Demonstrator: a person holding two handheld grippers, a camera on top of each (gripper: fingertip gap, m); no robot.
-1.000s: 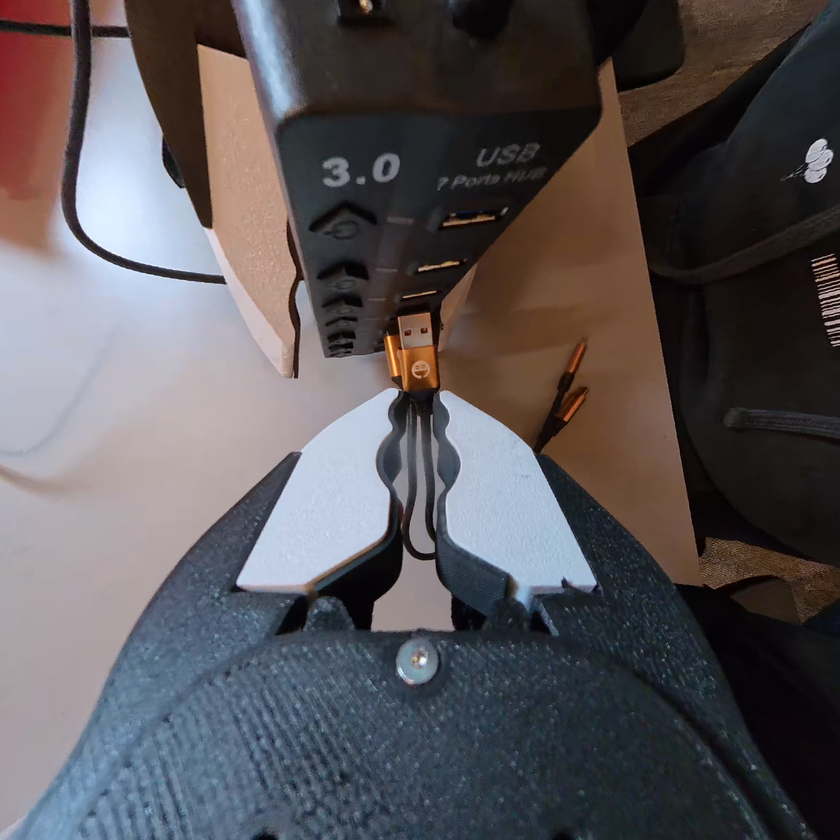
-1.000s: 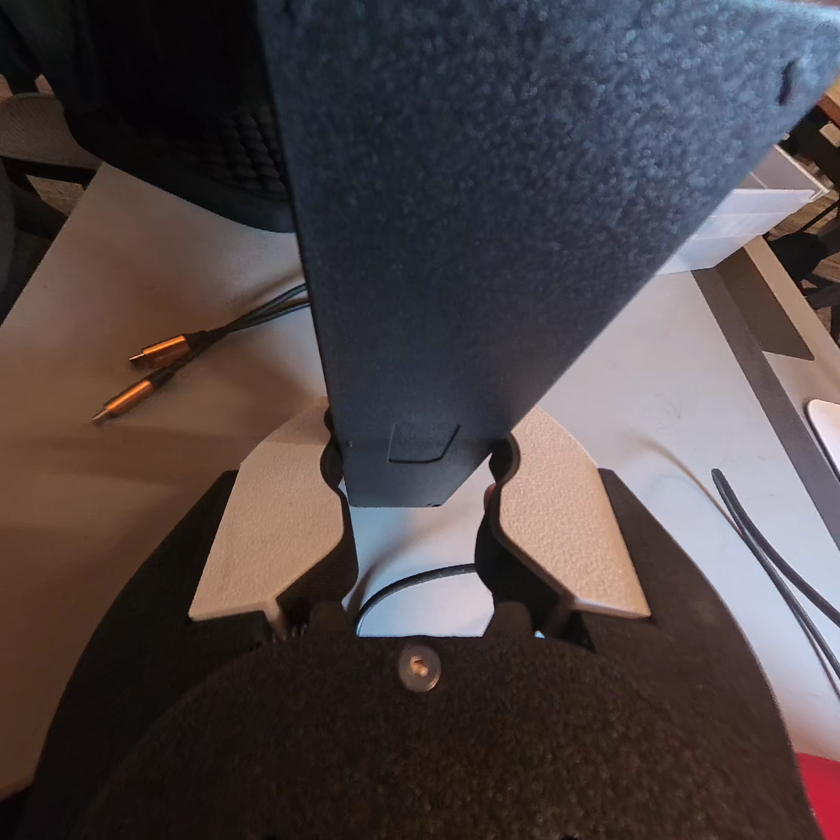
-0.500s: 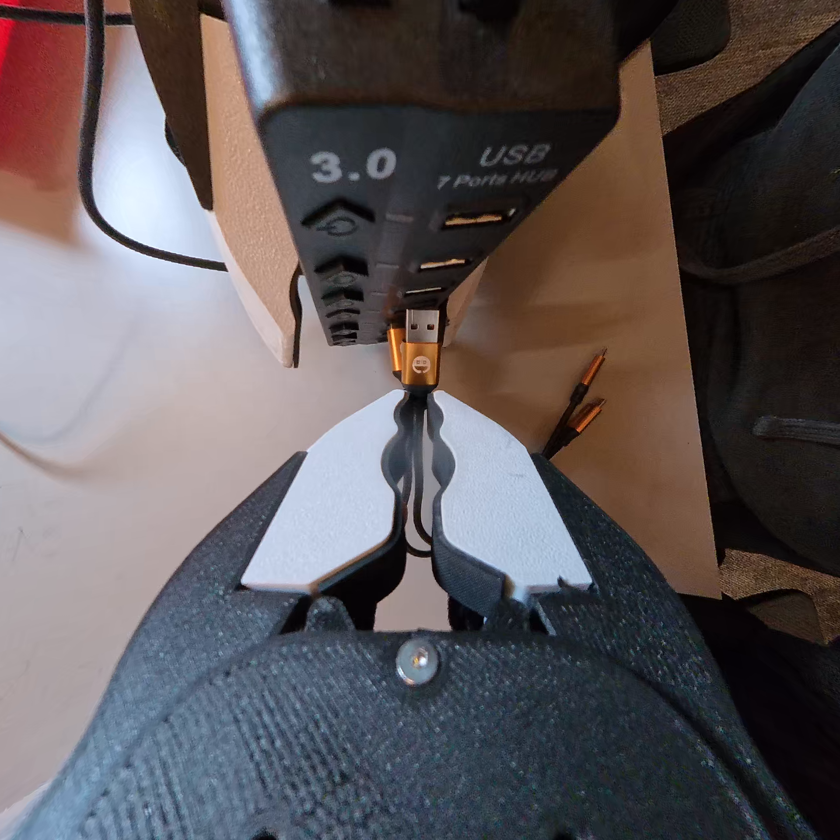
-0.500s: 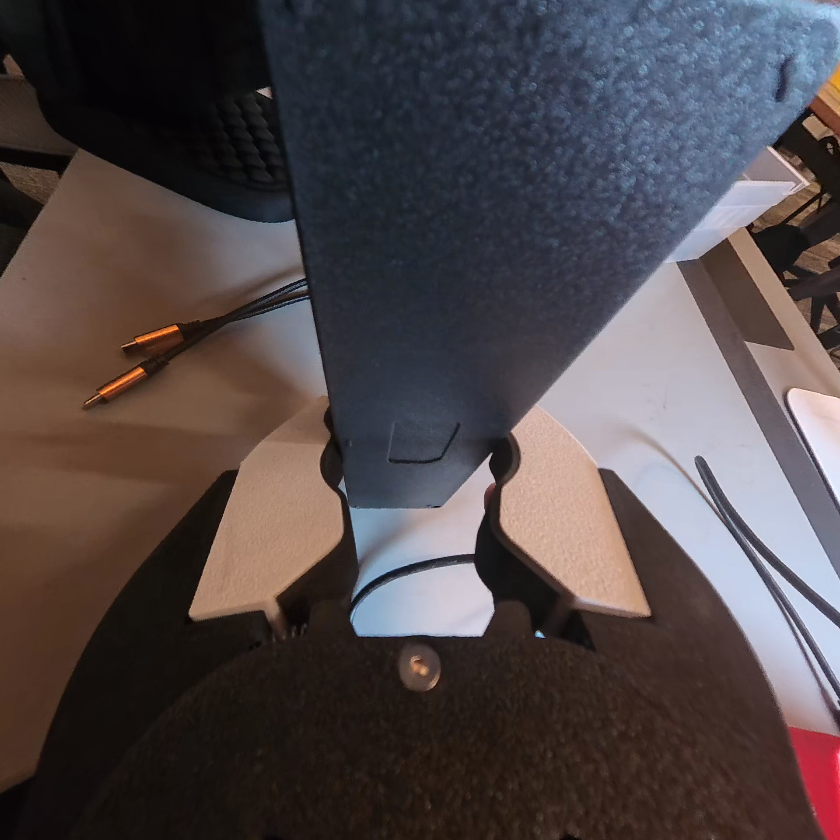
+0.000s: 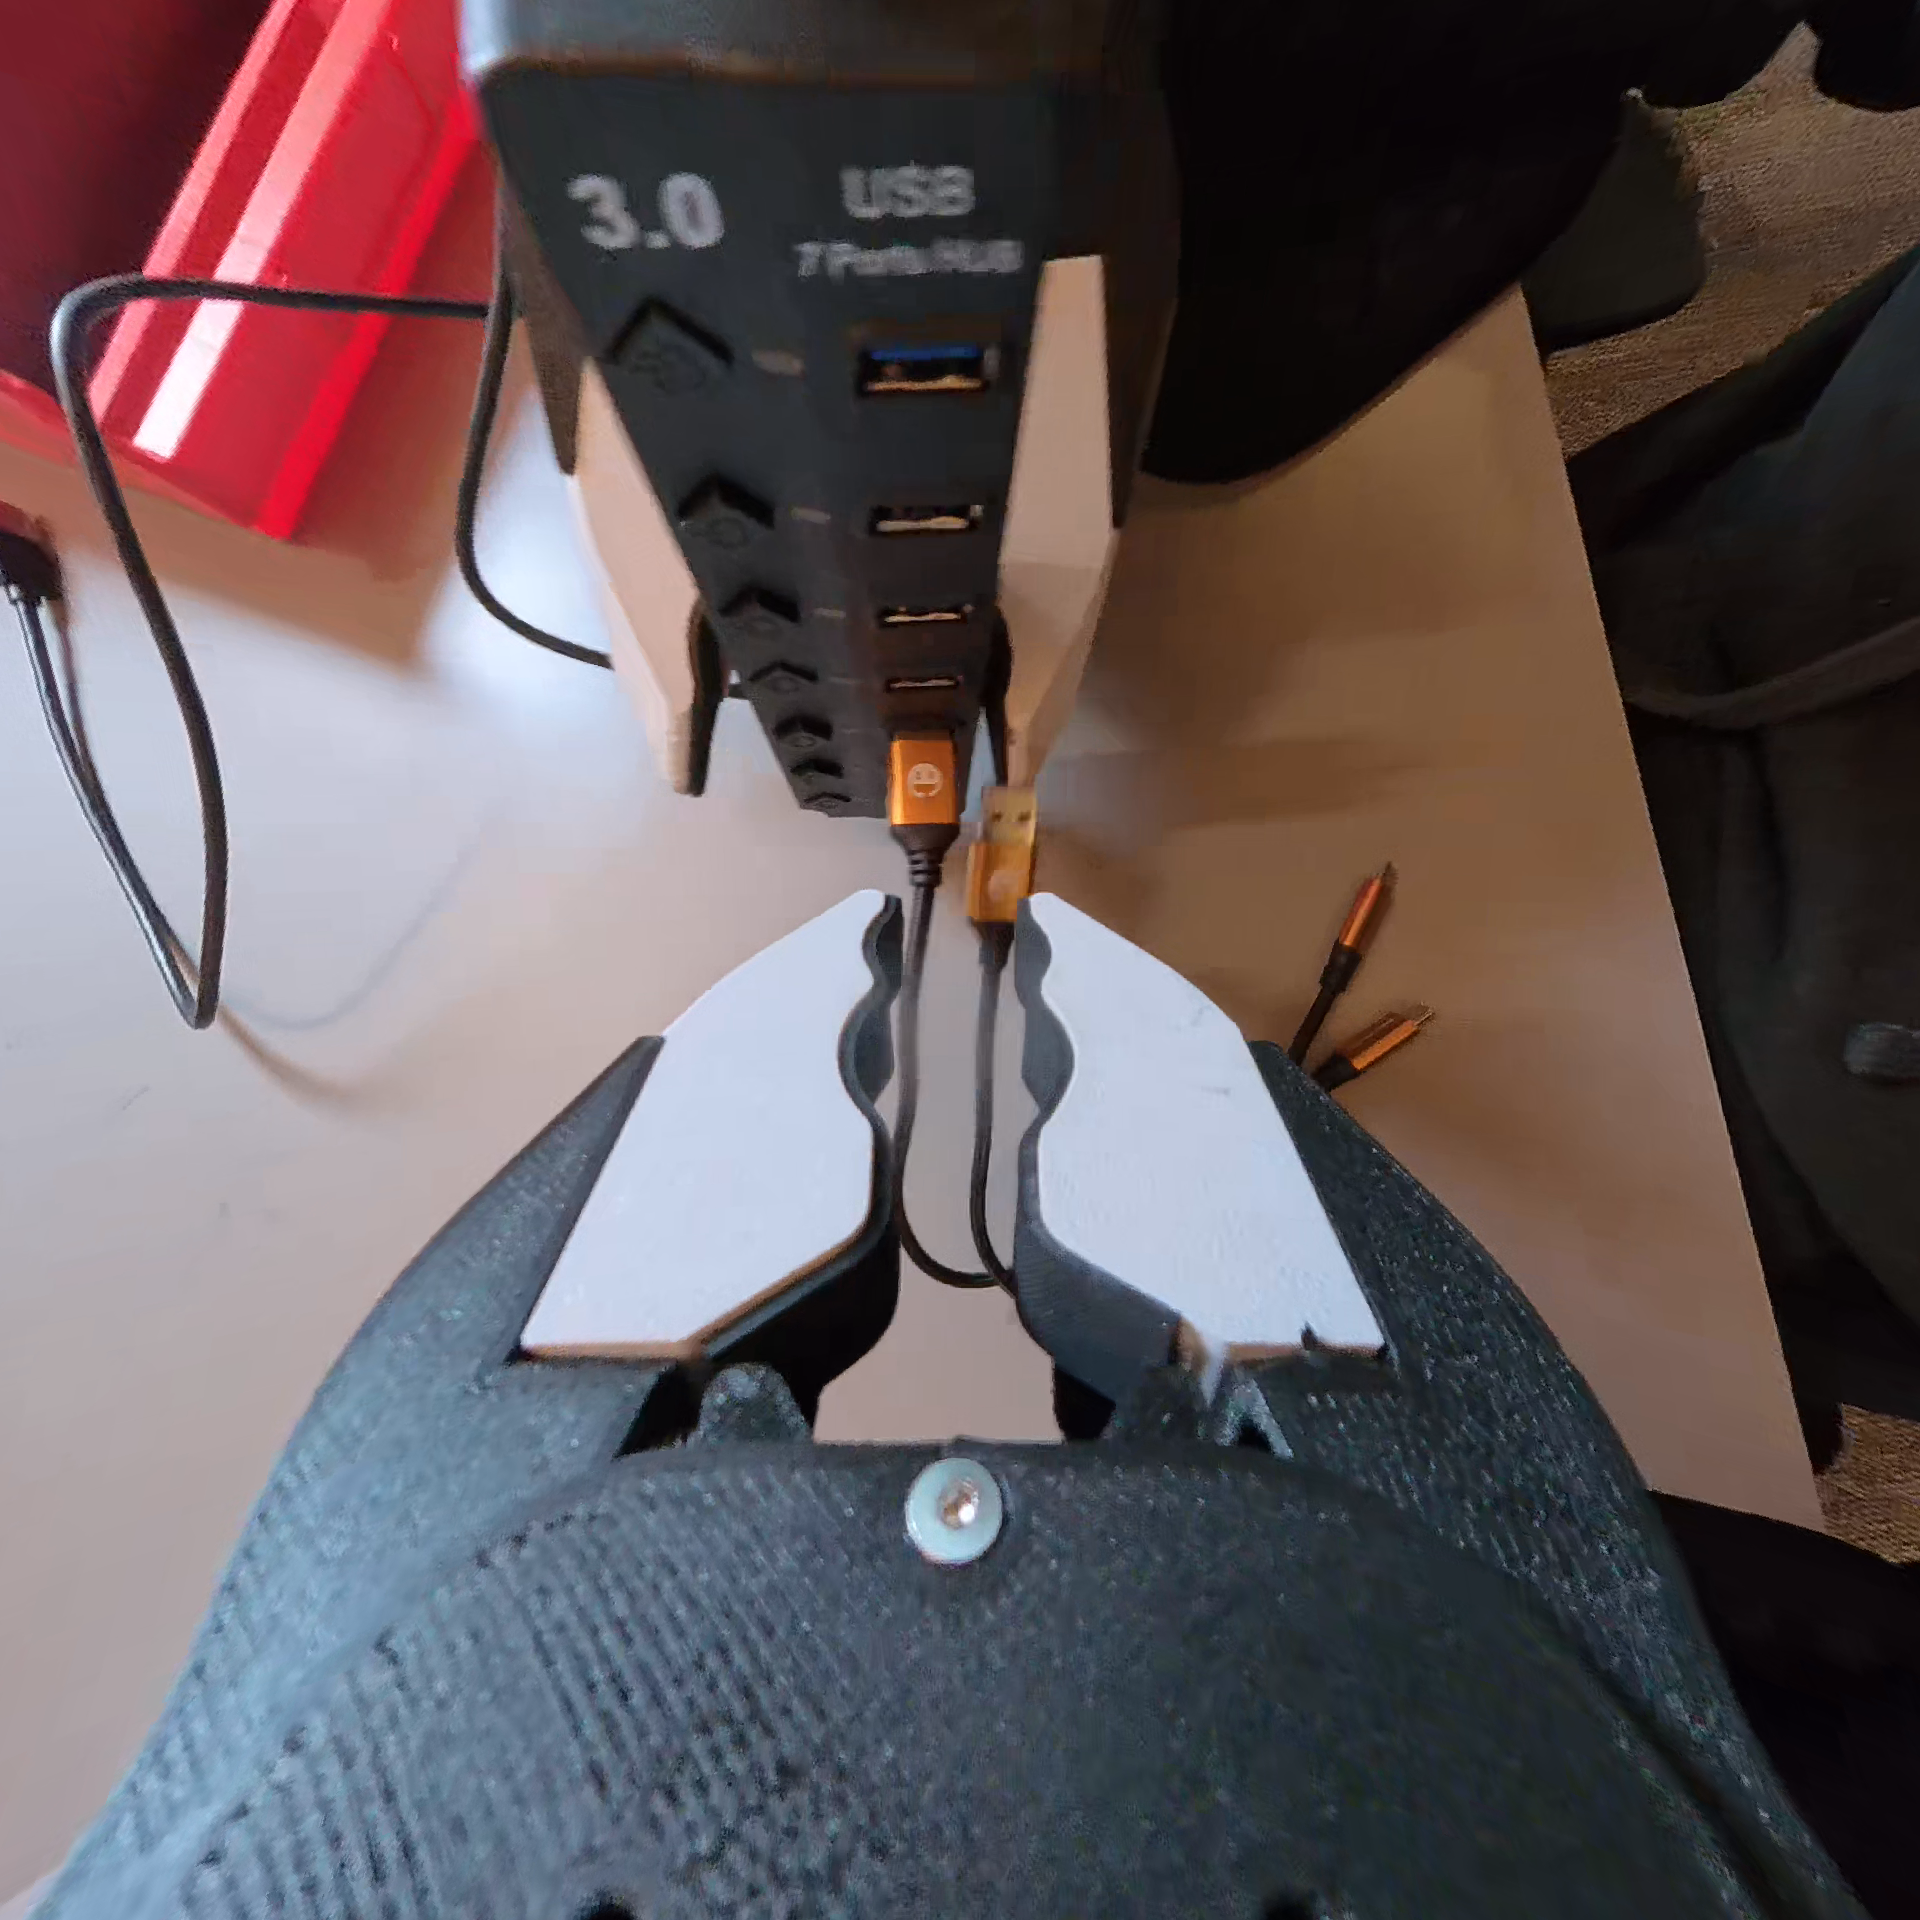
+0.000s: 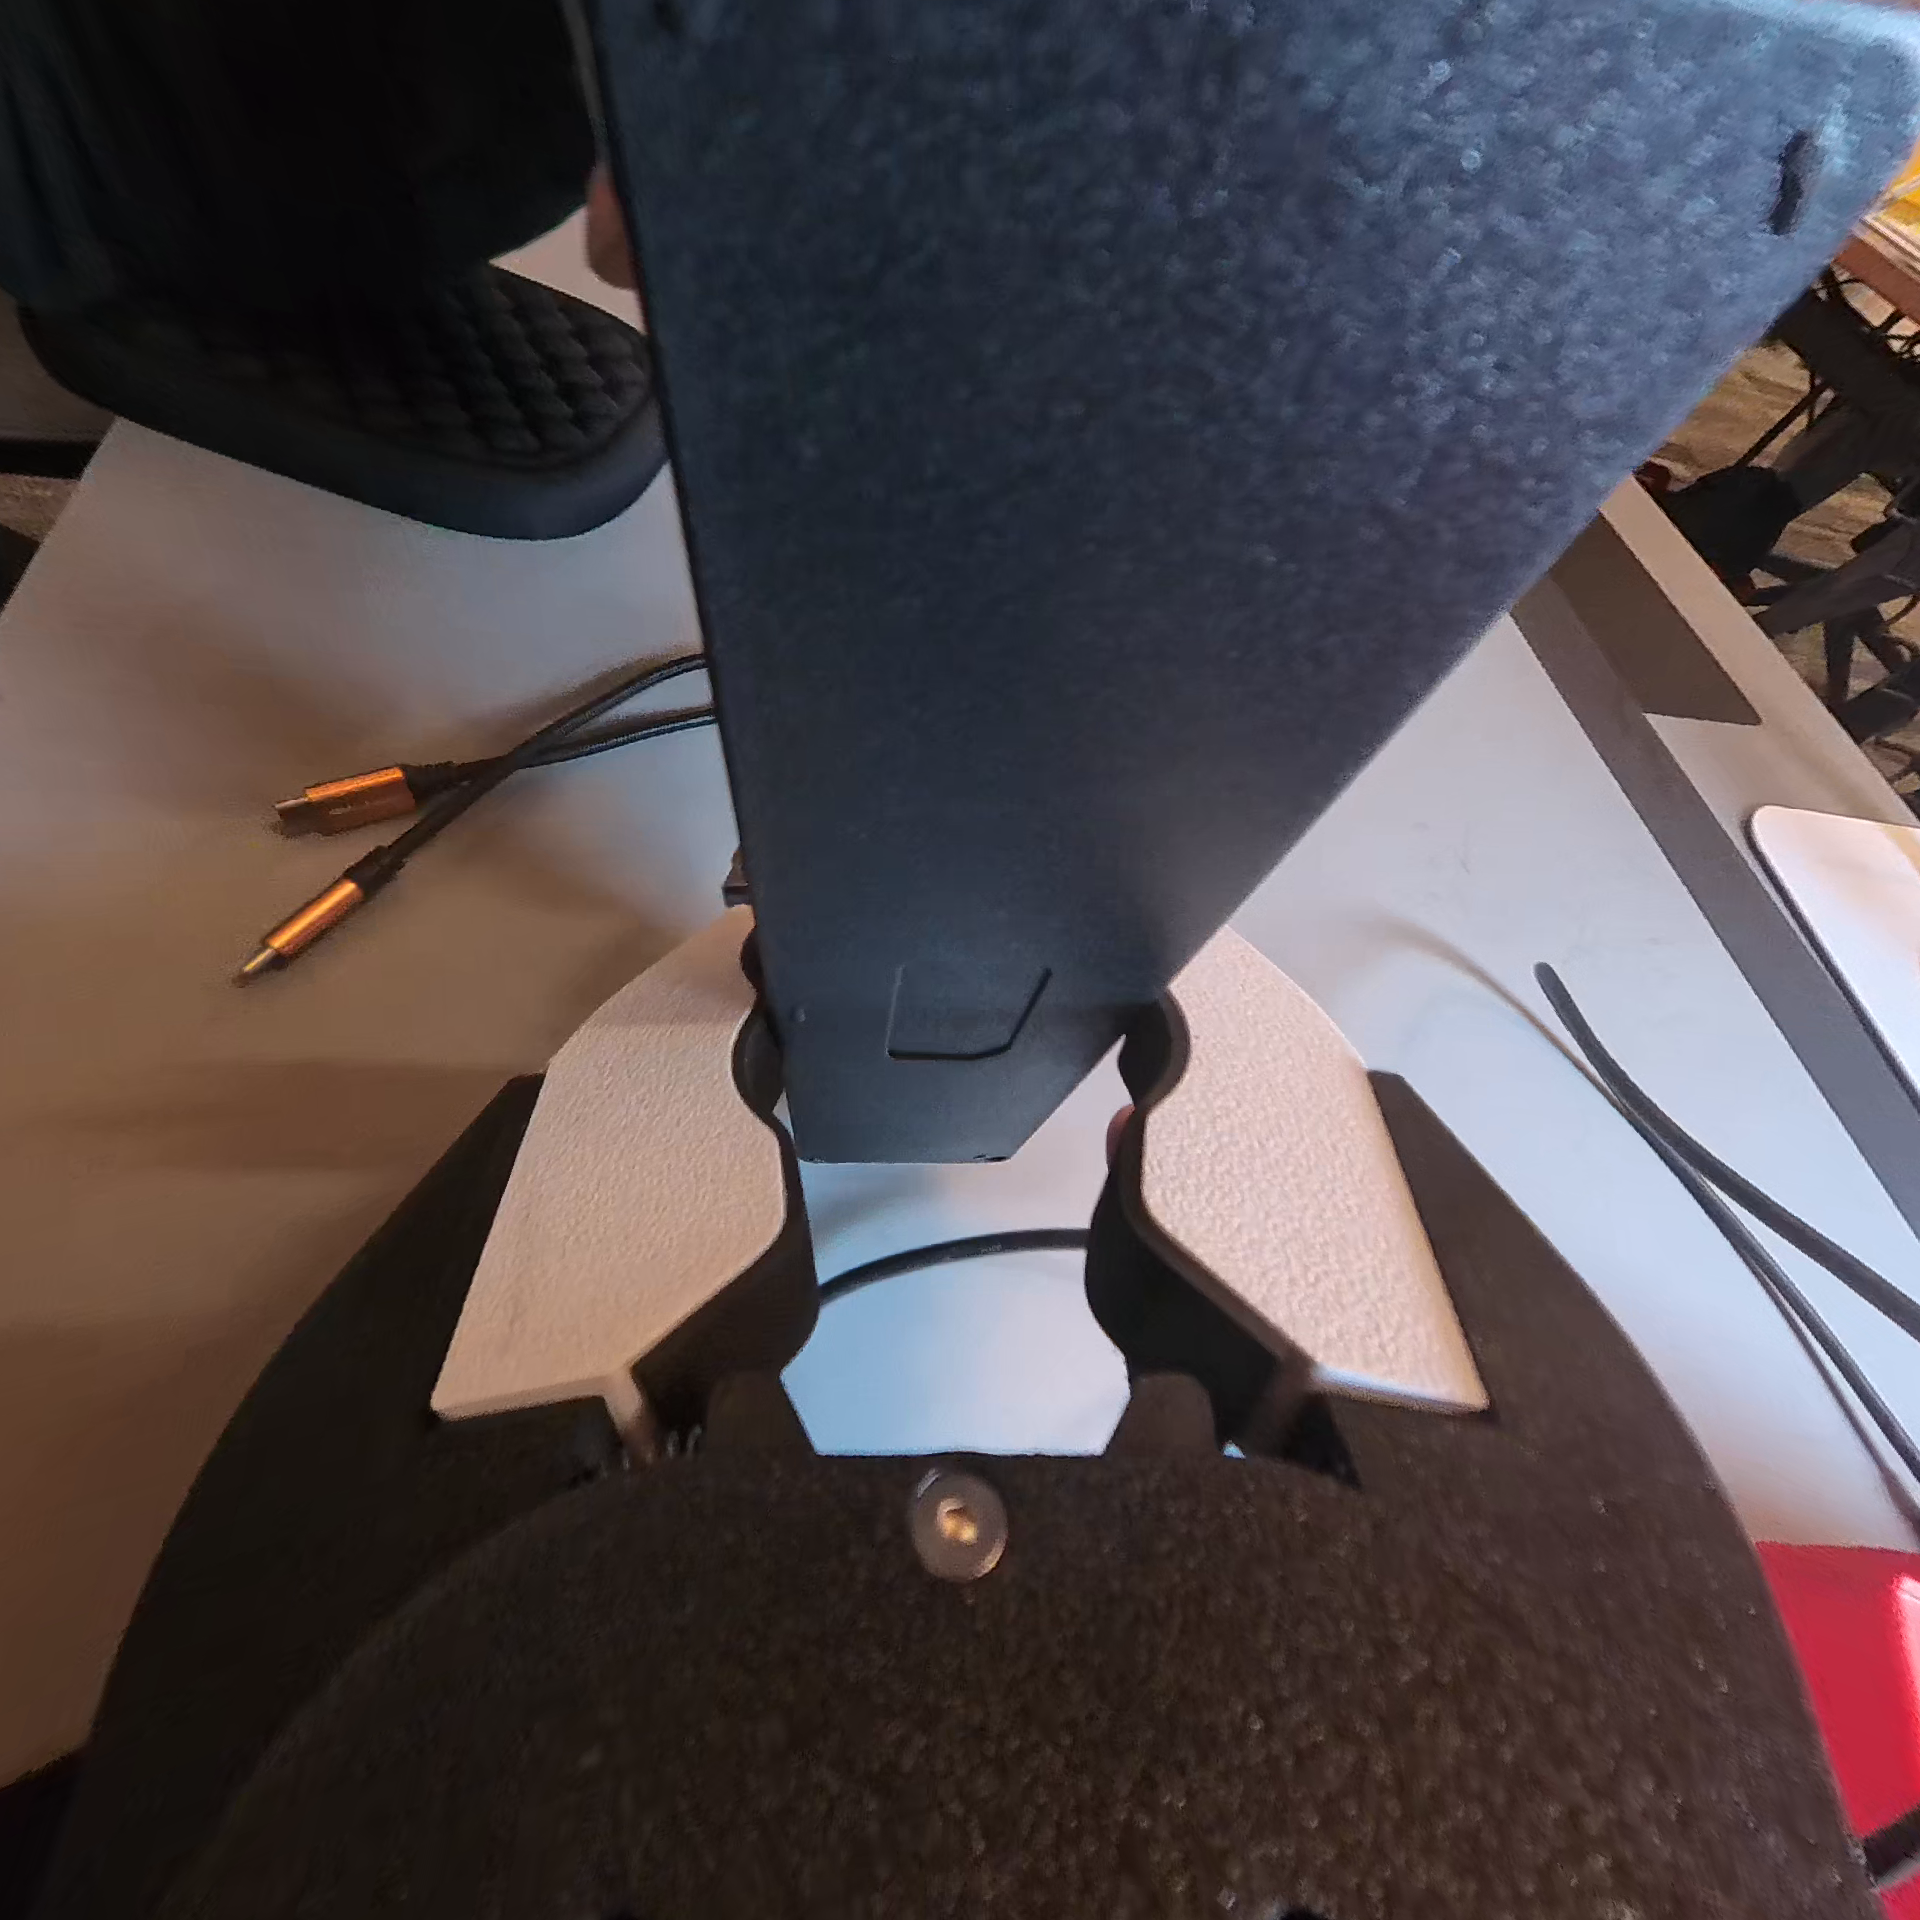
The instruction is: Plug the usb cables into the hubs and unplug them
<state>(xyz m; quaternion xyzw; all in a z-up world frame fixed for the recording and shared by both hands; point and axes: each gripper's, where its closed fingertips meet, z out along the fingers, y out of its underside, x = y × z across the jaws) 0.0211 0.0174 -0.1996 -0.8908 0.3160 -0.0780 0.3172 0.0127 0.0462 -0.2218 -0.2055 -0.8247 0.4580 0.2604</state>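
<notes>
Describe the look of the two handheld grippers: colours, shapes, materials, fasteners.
The left gripper has a rounded black body with a ribbed, printed-looking texture and a silver screw at its centre. Its two fingers are flat, pale grey wedges over black undersides, with wavy, scalloped inner edges. The right gripper matches it: a coarse grainy black body, a silver screw and off-white pebbled fingers with the same wavy edges.

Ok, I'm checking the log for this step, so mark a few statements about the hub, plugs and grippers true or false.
1. One orange plug sits in the hub. True.
2. The left gripper is clamped on that plug. False: it is open, cables running between its fingers.
3. The right gripper grips the hub. True.
4. A second orange plug is also inserted. False: it hangs beside the hub, unplugged.
</notes>
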